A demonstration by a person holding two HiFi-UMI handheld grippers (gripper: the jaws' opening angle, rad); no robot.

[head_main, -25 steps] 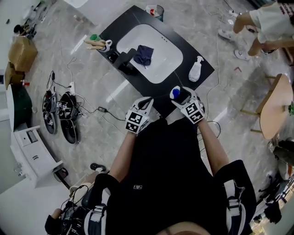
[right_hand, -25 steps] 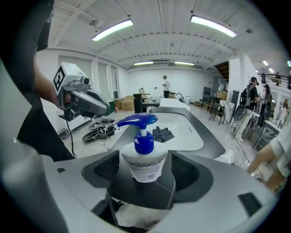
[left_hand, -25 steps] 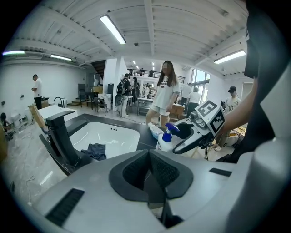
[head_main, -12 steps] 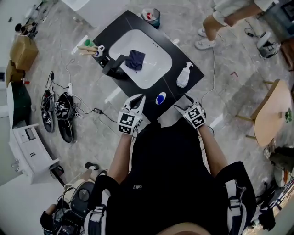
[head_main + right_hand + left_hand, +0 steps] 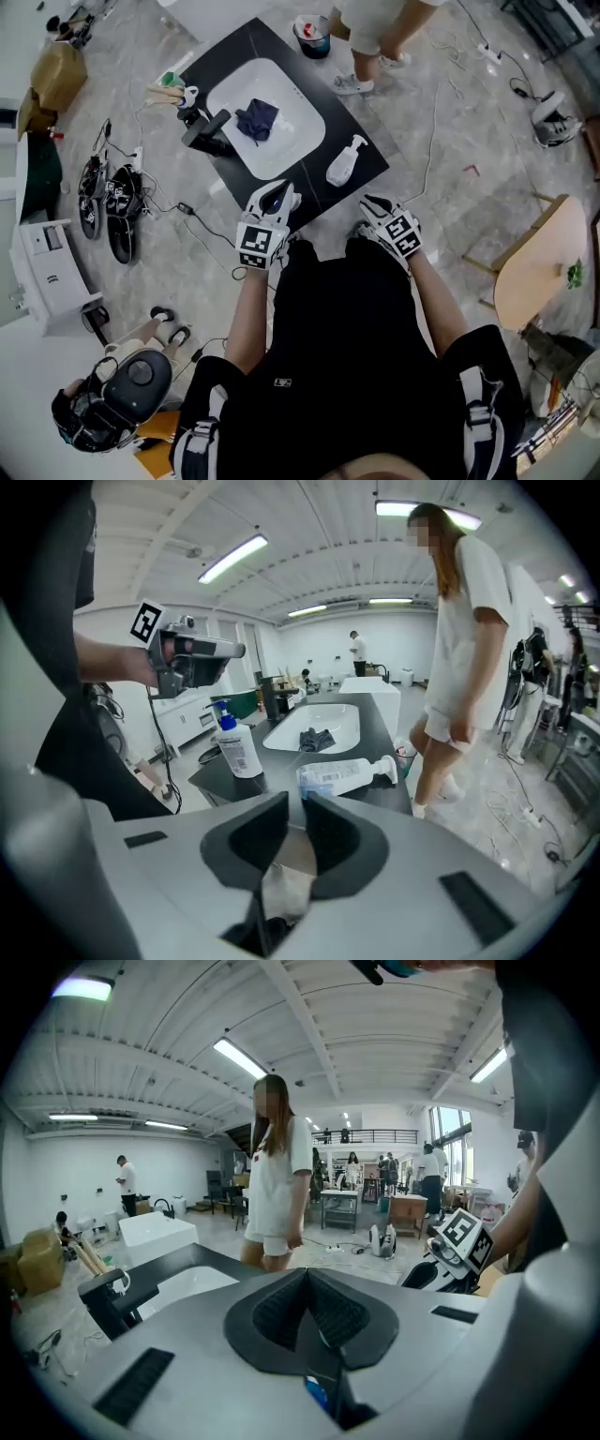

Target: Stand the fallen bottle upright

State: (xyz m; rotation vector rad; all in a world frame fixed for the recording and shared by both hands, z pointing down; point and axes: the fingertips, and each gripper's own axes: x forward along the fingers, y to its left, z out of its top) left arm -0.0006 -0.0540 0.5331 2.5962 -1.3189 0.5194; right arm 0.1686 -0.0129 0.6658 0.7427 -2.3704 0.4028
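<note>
A clear pump bottle [image 5: 343,161] [image 5: 342,775] lies on its side near the right edge of the black counter [image 5: 370,164], pump head pointing away from me. A blue-pump bottle [image 5: 234,745] stands upright at the counter's near corner. My right gripper [image 5: 369,202] [image 5: 292,825] hangs short of the counter, its jaws closing with a narrow gap and nothing between them. My left gripper [image 5: 278,190] [image 5: 305,1277] is shut and empty, raised over the counter's near edge. In the right gripper view the left gripper [image 5: 236,650] shows at the upper left.
A white sink [image 5: 281,141] holds a dark cloth [image 5: 257,118], with a black faucet [image 5: 206,131] beside it. A person in white [image 5: 459,658] stands at the counter's far side near a bin [image 5: 312,33]. Shoes [image 5: 112,206] and cables lie on the floor at left; a wooden table [image 5: 539,267] stands at right.
The right gripper let go of the blue-pump bottle, which now stands on the counter. Both grippers drew back toward me. The person in white walked round to the counter's far side.
</note>
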